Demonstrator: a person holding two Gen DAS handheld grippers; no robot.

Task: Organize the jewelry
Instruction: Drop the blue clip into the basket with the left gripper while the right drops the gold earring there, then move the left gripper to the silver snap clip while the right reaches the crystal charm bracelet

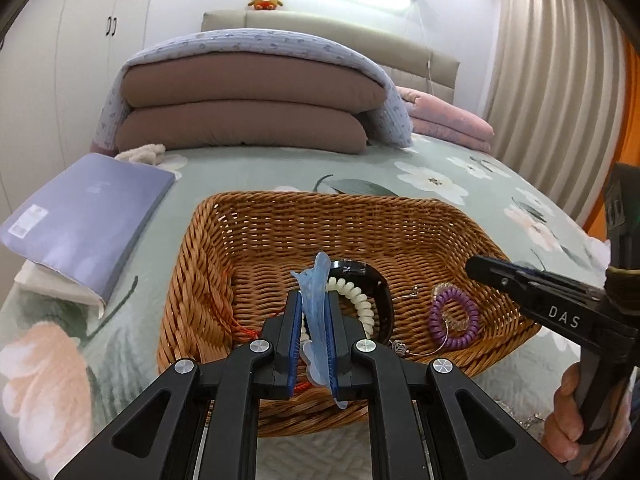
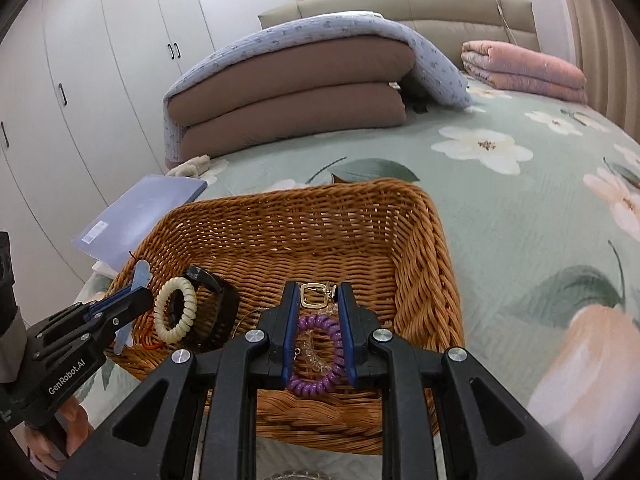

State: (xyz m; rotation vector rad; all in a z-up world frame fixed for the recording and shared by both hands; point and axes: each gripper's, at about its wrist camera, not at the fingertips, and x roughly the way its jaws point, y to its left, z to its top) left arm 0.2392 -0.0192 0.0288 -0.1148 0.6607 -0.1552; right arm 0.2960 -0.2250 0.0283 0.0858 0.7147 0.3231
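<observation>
Together, two claws hang over one woven basket (image 1: pixel 224 240) that sits on a bed with a green floral cover (image 1: pixel 440 168). One pale blue hair clip (image 1: pixel 318 304) is pinched between the pads of the left claw (image 1: pixel 314 300), above the basket's near-left part. In the right wrist view, the right claw (image 2: pixel 318 292) stands nearly closed over the basket's near edge; one small gold buckle-shaped piece (image 2: pixel 311 295) shows between its tips, and whether the pads press it I cannot tell. Inside the basket lie two coiled spiral hair ties, one cream (image 2: pixel 175 315) and one purple (image 2: pixel 318 356), plus one black band (image 2: pixel 224 304) that the cream tie rests against, one thin wire hoop (image 1: pixel 420 350) and some orange thread (image 1: pixel 240 320) by the left wall. One lilac flat box (image 1: pixel 88 216) lies on the bed left of the basket. Behind it sit two stacked brown cushions (image 1: pixel 248 112) under one blue quilt (image 1: pixel 256 40), and one folded pink blanket (image 2: pixel 524 68).
</observation>
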